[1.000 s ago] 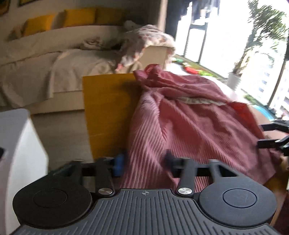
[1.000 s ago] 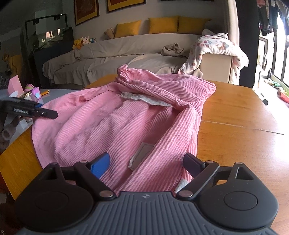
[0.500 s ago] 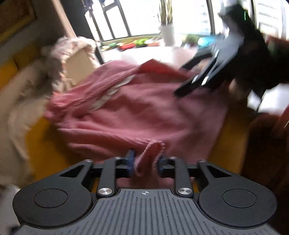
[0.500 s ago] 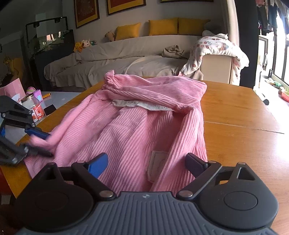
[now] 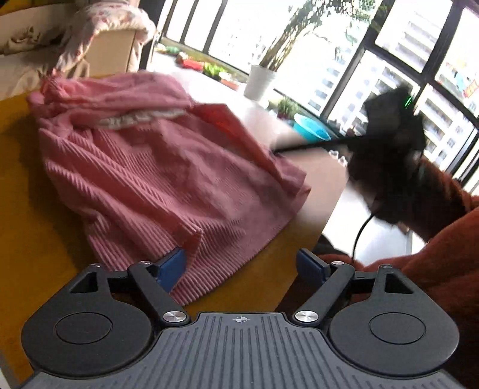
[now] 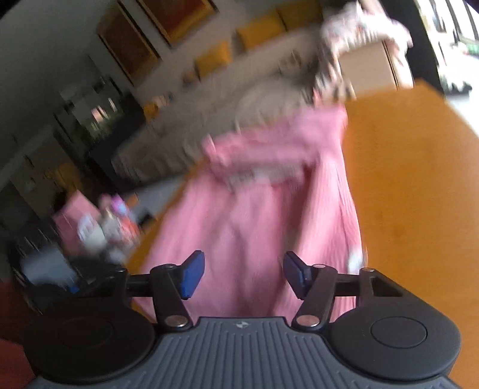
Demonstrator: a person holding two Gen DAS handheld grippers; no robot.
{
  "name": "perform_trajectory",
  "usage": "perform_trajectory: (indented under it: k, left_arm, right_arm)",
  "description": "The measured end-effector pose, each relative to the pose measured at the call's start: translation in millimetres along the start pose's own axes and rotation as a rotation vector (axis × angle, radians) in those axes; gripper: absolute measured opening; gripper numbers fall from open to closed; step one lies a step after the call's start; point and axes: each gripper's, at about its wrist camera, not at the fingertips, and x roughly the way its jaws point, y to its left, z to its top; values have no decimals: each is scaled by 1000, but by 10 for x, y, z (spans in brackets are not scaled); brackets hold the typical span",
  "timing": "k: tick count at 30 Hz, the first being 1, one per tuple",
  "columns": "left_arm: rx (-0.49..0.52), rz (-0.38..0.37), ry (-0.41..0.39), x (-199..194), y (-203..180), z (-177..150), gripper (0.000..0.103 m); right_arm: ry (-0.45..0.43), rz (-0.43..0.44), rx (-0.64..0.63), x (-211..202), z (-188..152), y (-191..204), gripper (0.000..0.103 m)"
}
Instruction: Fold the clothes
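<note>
A pink ribbed garment [image 5: 155,167] lies spread on the wooden table [image 5: 39,239], its collar and white lace trim at the far end. My left gripper [image 5: 244,266] is open at the near hem, and its left finger touches the folded edge. The right gripper, blurred, shows in the left wrist view [image 5: 278,151] with its thin fingers at the garment's right edge. In the right wrist view the garment [image 6: 254,215] is blurred, and my right gripper [image 6: 244,276] is open just above its near part, holding nothing.
A sofa with yellow cushions [image 6: 260,27] and a floral blanket [image 5: 110,21] stands behind the table. Jars and pink items [image 6: 98,227] sit on a side surface at left. Large windows, a white plant pot [image 5: 259,82] and a blue basin [image 5: 311,128] are at right.
My left gripper has let go of the pinched hem and opened. The garment's side now lies folded over. The right gripper has swung and tilted toward the garment's right edge.
</note>
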Motion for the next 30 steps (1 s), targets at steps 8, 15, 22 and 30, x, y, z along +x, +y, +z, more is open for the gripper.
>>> perform_trajectory:
  k: [8,15,22,30]
  left_arm:
    - [-193,59,-231,-383,634,730,84]
    - [-402,79,-184,-157,1563,1107,27]
    - [-391,-113,-3,208,1288,625,37]
    - [-390,-141,44,465,1133,509,68]
  right_arm:
    - [-45,-40,-121,-10,663,105,56]
    - [-94,-139,-105,346,1483,-194,60]
    - [-58,-118,-99,727,1557,-352,60]
    - [-27,-105,-100,913,1513,-342,66]
